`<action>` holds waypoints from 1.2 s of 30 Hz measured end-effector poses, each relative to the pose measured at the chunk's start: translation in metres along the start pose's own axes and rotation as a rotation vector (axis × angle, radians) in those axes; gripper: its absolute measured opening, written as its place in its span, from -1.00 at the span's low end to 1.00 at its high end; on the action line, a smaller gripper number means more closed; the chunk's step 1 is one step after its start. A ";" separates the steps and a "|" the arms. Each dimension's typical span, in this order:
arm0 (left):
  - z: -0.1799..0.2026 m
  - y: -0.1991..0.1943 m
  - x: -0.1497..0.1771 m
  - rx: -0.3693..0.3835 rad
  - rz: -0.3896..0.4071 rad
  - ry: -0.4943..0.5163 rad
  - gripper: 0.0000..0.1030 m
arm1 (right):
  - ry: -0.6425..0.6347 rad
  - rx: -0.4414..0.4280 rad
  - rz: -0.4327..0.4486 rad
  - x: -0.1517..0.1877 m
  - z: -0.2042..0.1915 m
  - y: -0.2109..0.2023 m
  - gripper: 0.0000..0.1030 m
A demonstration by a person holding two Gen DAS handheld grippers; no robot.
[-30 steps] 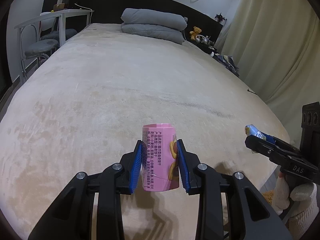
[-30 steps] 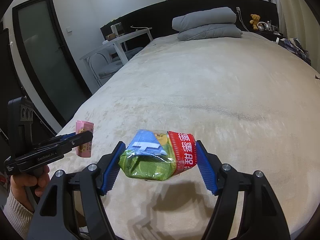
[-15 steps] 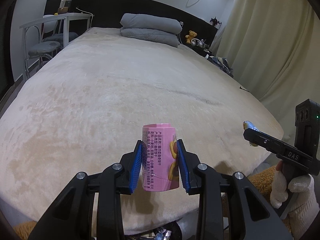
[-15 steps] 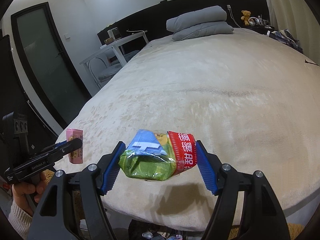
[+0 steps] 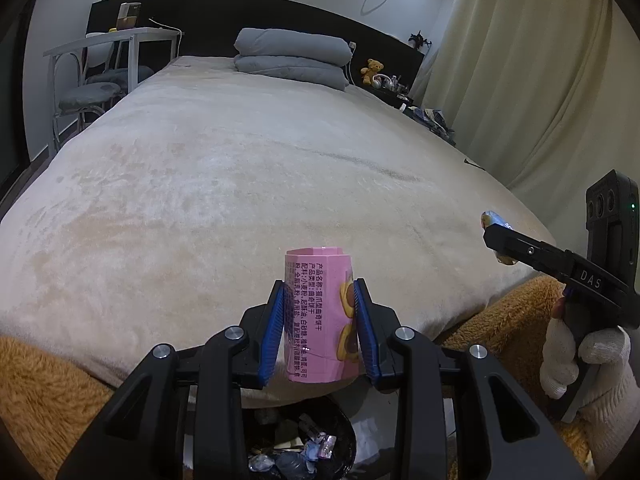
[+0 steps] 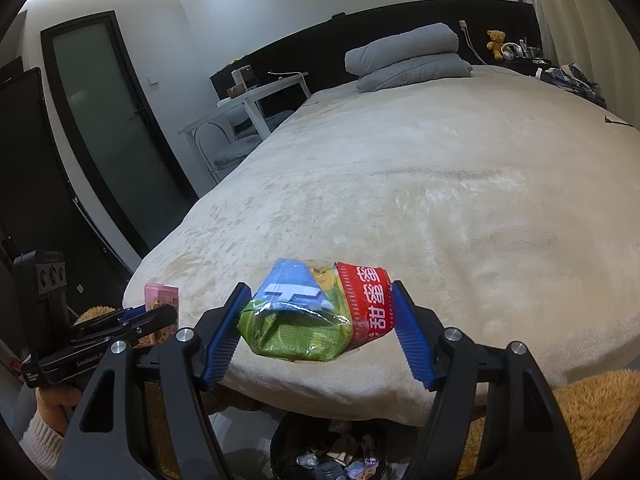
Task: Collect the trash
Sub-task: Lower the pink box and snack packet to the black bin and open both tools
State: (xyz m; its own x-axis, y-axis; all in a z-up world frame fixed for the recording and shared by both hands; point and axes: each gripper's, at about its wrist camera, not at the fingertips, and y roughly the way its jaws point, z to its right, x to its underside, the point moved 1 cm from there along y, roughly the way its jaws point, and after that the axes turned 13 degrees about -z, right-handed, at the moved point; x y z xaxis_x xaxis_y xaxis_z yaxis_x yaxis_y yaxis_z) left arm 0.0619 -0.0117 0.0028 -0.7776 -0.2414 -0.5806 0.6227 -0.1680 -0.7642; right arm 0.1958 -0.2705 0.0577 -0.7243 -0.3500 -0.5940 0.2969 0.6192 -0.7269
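My left gripper (image 5: 319, 320) is shut on a pink snack box (image 5: 318, 304) with dark print, held upright over the foot of the bed. My right gripper (image 6: 318, 320) is shut on a crumpled green, blue and red snack wrapper (image 6: 316, 312). Each gripper shows in the other's view: the right one (image 5: 496, 232) at the right, the left one (image 6: 160, 316) with the pink box (image 6: 160, 300) at the left. A black trash bin with several scraps sits on the floor below, in the left wrist view (image 5: 304, 440) and in the right wrist view (image 6: 332, 452).
A wide bed with a beige blanket (image 5: 260, 180) fills the view, grey pillows (image 5: 292, 56) at its head. A brown fuzzy rug (image 5: 48, 392) lies by the bed's foot. A white desk and chairs (image 5: 96, 76) stand left, curtains (image 5: 540, 60) right, a dark door (image 6: 104, 120) left.
Both grippers have pulled back from over the bed to its foot, still holding their items. The trash bin and brown rug have come into view below.
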 end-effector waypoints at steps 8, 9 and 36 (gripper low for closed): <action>0.018 -0.015 0.035 0.003 -0.004 0.024 -0.37 | -0.004 -0.026 0.015 0.033 -0.014 -0.021 0.36; 0.021 -0.016 0.039 0.001 -0.003 0.030 -0.37 | -0.007 -0.034 0.019 0.036 -0.015 -0.024 0.36; 0.031 0.027 0.090 -0.007 -0.256 0.026 -0.36 | 0.094 -0.094 -0.296 0.100 -0.036 0.034 0.36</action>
State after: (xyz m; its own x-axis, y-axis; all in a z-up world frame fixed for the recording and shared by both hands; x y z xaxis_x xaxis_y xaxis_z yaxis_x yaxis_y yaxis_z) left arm 0.0113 -0.0679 -0.0610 -0.9117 -0.1676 -0.3752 0.4052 -0.2142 -0.8888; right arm 0.1114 -0.2592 -0.0146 -0.8264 -0.4609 -0.3234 0.0089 0.5637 -0.8260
